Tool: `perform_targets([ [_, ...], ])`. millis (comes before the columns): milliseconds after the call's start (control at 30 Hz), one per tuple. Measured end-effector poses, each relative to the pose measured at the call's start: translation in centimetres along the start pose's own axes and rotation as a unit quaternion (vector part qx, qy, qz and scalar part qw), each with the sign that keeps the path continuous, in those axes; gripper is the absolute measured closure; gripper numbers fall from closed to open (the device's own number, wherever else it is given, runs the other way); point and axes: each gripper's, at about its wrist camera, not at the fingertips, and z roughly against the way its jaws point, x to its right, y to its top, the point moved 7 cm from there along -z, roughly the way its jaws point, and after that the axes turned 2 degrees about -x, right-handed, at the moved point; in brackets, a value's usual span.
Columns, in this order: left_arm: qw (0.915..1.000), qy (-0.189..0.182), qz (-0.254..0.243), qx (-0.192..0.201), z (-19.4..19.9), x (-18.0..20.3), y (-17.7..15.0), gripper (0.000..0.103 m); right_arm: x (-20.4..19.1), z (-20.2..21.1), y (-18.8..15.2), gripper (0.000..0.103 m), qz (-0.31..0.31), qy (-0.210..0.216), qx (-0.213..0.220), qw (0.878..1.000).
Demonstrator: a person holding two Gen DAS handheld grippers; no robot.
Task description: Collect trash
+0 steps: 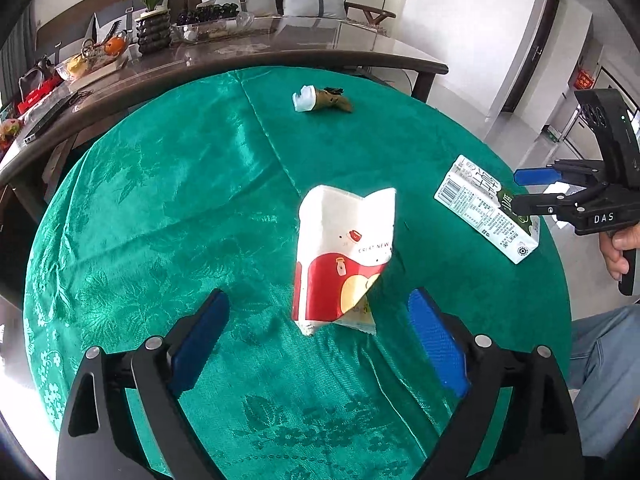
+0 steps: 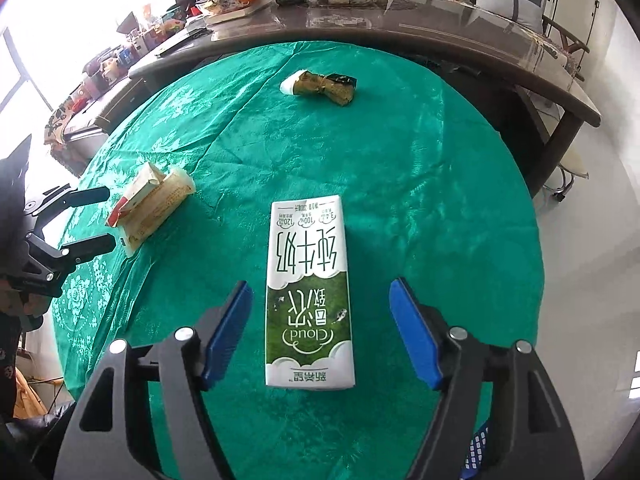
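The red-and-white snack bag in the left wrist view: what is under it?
A yellowish wrapper pokes out beneath the red-and-white snack bag's lower edge, on the green tablecloth. How far it extends under the bag is hidden.

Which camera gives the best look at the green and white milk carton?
The right wrist view: the milk carton lies flat, centred between the open right gripper fingers, its whole printed face readable. The left wrist view shows it only at the right edge, slanted, partly hidden by the right gripper.
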Motion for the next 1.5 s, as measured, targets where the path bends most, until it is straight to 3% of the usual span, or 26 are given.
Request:
perform_targets([
  [300, 0.9992, -0.027, -0.023, 0.015, 0.3, 0.6, 0.1, 0.013, -0.6, -1.4, -0.6, 0.03, 0.023, -0.018, -0.018, 0.999],
  [433, 0.9979, 0.019, -0.062, 0.006, -1.2, 1.7, 0.7, 0.015, -0.8, -3.0, -0.6, 0.032, 0.025, -0.02, -0.026, 0.999],
  [467, 0.9973, 0.028, -0.069, 0.003, -1.6, 1.9, 0.9, 0.029, -0.9, -3.3, -0.8, 0.048, 0.027, -0.018, -0.03, 0.999],
  [500, 0.9972, 0.026, -0.07, -0.005, -2.0, 1.9, 1.0, 0.042, -1.1, -3.2, -0.9, 0.055, 0.028, -0.018, -0.028, 0.999],
  [533, 0.9978, 0.018, -0.062, -0.013, -2.3, 1.6, 1.0, 0.066, -1.2, -3.0, -1.0, 0.055, 0.03, -0.021, -0.025, 0.999],
  [667, 0.9988, -0.047, 0.008, -0.012, -0.8, -0.8, 0.2, 0.072, -1.5, -1.6, -1.6, 0.055, 0.032, -0.014, -0.008, 0.999],
  [900, 0.9888, -0.124, 0.082, 0.012, 3.4, -3.6, -2.7, 0.071, -2.7, -0.2, -2.1, 0.055, 0.029, 0.02, 0.002, 0.999],
  [1000, 0.9885, -0.111, 0.102, 0.007, 3.0, -5.3, -3.7, 0.07, -3.0, -0.5, -2.4, 0.055, 0.037, 0.014, -0.002, 0.999],
  [1133, 0.9855, -0.113, 0.127, -0.003, 2.1, -6.2, -4.4, 0.054, -2.9, -1.3, -3.0, 0.055, 0.037, 0.007, -0.017, 0.999],
  [1300, 0.989, -0.098, 0.111, -0.005, 2.1, -5.9, -4.0, 0.054, -2.8, -1.5, -3.3, 0.054, 0.035, 0.005, -0.022, 0.999],
  [1367, 0.9896, -0.096, 0.107, -0.001, 2.4, -5.7, -3.5, 0.038, -2.8, -1.5, -3.2, 0.054, 0.034, 0.005, -0.022, 0.999],
  [1400, 0.9904, -0.09, 0.105, 0.002, 2.5, -5.8, -3.3, 0.037, -2.8, -1.5, -3.1, 0.054, 0.034, 0.003, -0.02, 0.999],
  [1433, 0.9912, -0.085, 0.101, 0.001, 2.5, -5.9, -3.1, 0.037, -2.8, -1.4, -3.0, 0.054, 0.034, 0.002, -0.019, 0.999],
  [1500, 0.9913, -0.084, 0.101, -0.005, 2.4, -6.1, -3.0, 0.066, -2.9, -1.3, -2.8, 0.055, 0.037, -0.002, -0.018, 0.999],
])
